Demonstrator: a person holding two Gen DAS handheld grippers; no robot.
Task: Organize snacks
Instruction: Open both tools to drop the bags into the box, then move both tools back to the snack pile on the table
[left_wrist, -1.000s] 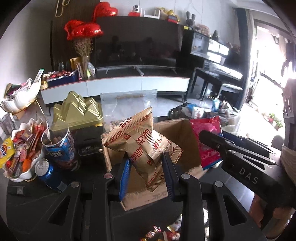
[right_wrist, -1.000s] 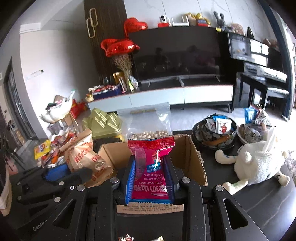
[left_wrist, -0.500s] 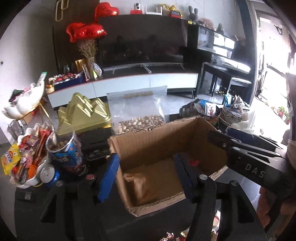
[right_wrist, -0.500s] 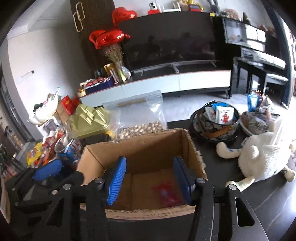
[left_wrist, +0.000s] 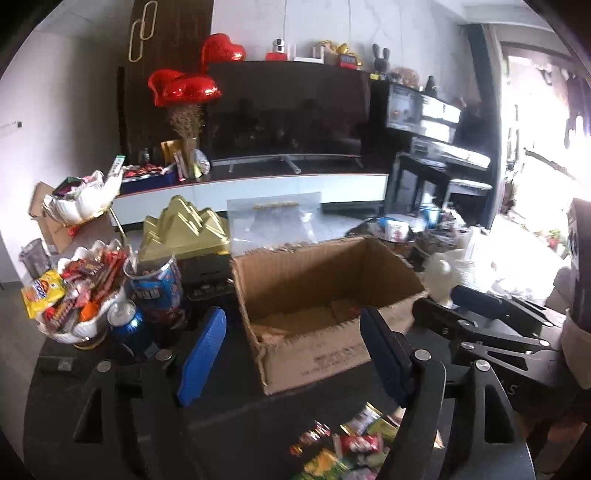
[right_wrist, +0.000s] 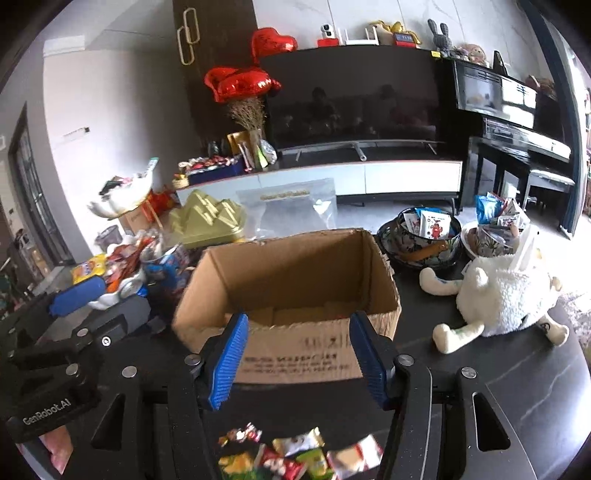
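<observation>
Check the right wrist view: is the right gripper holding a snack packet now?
No. The right gripper is open with nothing between its blue pads, in front of the cardboard box.

box (right_wrist: 295, 350) top open | sheep (right_wrist: 506, 299) right | cans (left_wrist: 155, 295) left | snacks (right_wrist: 295, 458) near

Strong daylight was admitted from the right, where detail was blown out; straight lines were bent by fisheye distortion, and the loose bright snack wrappers (left_wrist: 343, 443) were blurred.

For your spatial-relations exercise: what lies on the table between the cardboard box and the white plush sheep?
In the right wrist view, only bare dark tabletop separates the cardboard box from the white plush sheep.
</observation>
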